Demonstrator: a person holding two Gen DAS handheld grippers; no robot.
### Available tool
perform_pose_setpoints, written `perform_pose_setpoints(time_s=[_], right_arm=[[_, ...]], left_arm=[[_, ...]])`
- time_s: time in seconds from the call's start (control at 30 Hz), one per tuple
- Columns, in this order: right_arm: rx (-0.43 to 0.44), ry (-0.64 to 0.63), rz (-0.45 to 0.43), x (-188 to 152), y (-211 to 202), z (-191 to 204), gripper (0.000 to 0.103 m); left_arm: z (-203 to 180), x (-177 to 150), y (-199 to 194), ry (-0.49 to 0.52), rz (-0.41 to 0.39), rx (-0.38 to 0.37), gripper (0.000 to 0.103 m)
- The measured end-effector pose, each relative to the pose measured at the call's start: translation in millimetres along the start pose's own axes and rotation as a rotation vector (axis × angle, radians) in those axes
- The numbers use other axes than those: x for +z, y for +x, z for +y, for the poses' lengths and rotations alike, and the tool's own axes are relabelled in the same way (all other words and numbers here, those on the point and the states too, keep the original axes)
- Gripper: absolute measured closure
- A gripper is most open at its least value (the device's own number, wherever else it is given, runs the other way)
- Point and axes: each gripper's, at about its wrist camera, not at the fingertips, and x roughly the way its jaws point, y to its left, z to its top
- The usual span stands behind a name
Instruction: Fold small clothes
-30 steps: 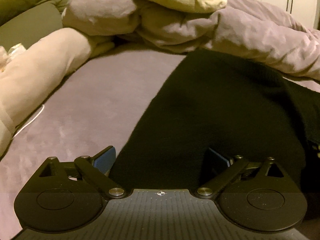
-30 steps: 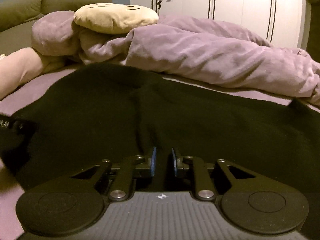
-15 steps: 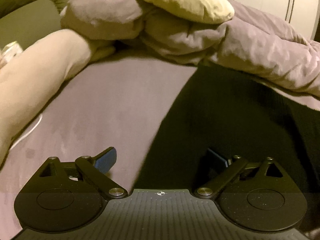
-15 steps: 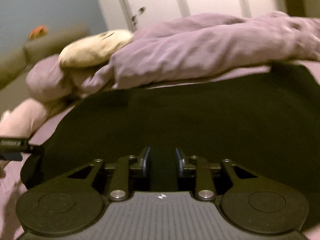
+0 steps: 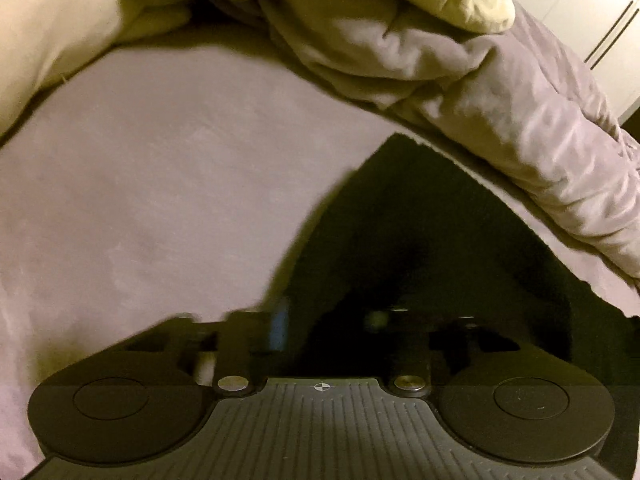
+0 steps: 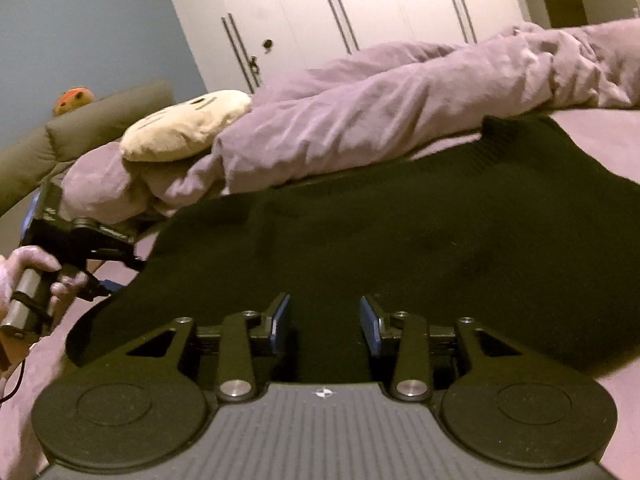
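Observation:
A black knitted garment (image 6: 400, 240) lies spread on the purple bed sheet (image 5: 160, 180). In the left wrist view its left edge (image 5: 420, 240) runs down between my fingers. My left gripper (image 5: 328, 320) is blurred and shut on that edge. The right wrist view shows the same left gripper (image 6: 106, 285) at the garment's left side, held by a hand (image 6: 24, 268). My right gripper (image 6: 324, 320) is over the garment's near part. Its jaws are opening, the blue pads stand apart, and black cloth lies in the gap without being pressed.
A crumpled purple duvet (image 6: 400, 120) lies along the garment's far side, with a cream smiley cushion (image 6: 184, 128) on it. A pale pink bolster (image 5: 48, 40) lies at the far left. White wardrobe doors (image 6: 360, 8) and an olive headboard (image 6: 80, 128) stand behind.
My left gripper has slid to the garment's left edge and closed from wide open. My right gripper's jaws have parted, and its view has rolled and swung right.

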Motion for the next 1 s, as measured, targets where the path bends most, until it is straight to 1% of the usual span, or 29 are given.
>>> perform_pose_setpoints(time_s=[0.03, 0.07, 0.17, 0.2, 0.3, 0.33, 0.37, 0.4, 0.43, 0.47, 0.5, 0.57, 0.63, 0.67, 0.7, 0.73, 0.77, 0.8, 0.83, 0.87, 0.93, 1.0], right_arm=[[-0.005, 0.005, 0.001, -1, 0, 0, 0.065], [-0.013, 0.004, 0.0, -1, -1, 0, 0.065], [-0.029, -0.012, -0.003, -1, -5, 1, 0.065], [-0.034, -0.016, -0.004, 0, -6, 1, 0.064], [-0.047, -0.022, -0.007, 2, -9, 0, 0.063], [-0.049, -0.021, -0.007, 2, -10, -1, 0.062], [-0.051, -0.018, -0.006, 2, -12, -2, 0.06], [-0.051, -0.013, -0.005, 2, -13, -3, 0.059], [-0.05, -0.011, -0.004, 1, -15, -3, 0.059], [-0.051, -0.008, -0.002, 1, -16, -4, 0.056], [-0.052, -0.006, -0.003, 0, -17, -5, 0.054], [-0.048, -0.002, 0.0, -3, -19, -6, 0.053], [-0.043, 0.001, 0.004, -4, -19, -6, 0.052], [-0.041, 0.001, 0.009, -5, -18, -6, 0.051], [-0.043, -0.001, 0.01, -5, -17, -6, 0.051], [-0.042, -0.005, 0.009, -4, -17, -5, 0.051], [-0.042, -0.009, 0.007, -3, -16, -5, 0.051], [-0.049, -0.013, -0.002, -1, -16, -6, 0.051], [-0.06, -0.021, -0.013, 1, -15, -6, 0.051], [-0.074, -0.031, -0.018, 3, -14, -7, 0.051], [-0.1, -0.042, -0.019, 5, -9, -8, 0.054], [-0.11, -0.071, -0.006, 6, -3, -8, 0.07]], left_arm=[[-4, -1, -3, 0.025, -0.024, 0.055, 0.094], [-5, 0, -6, 0.039, -0.042, 0.079, 0.095], [-3, 5, -17, 0.013, -0.091, 0.102, 0.095], [1, 7, -20, -0.001, -0.103, 0.1, 0.095], [7, 11, -23, -0.018, -0.106, 0.119, 0.095], [8, 10, -24, -0.012, -0.12, 0.153, 0.095], [8, 8, -25, 0.005, -0.136, 0.195, 0.094], [10, 6, -26, 0.03, -0.134, 0.192, 0.083], [14, 4, -26, 0.043, -0.113, 0.152, 0.072], [17, 0, -27, 0.043, -0.092, 0.112, 0.055], [21, -4, -29, 0.05, -0.089, 0.09, 0.04], [26, -13, -28, 0.098, -0.07, 0.061, 0.027], [31, -20, -21, 0.136, -0.017, 0.02, 0.027], [33, -21, -17, 0.132, 0.003, 0.009, 0.024], [38, -21, -14, 0.108, 0.022, -0.01, 0.018], [44, -20, -10, 0.063, 0.049, -0.039, 0.017], [50, -18, -8, 0.009, 0.071, -0.064, 0.018], [55, -17, -7, -0.041, 0.087, -0.097, 0.021], [57, -16, -8, -0.059, 0.096, -0.123, 0.024], [56, -16, -9, -0.062, 0.105, -0.15, 0.029], [54, -17, -11, -0.045, 0.123, -0.19, 0.03], [50, -19, -9, -0.027, 0.14, -0.244, 0.024]])
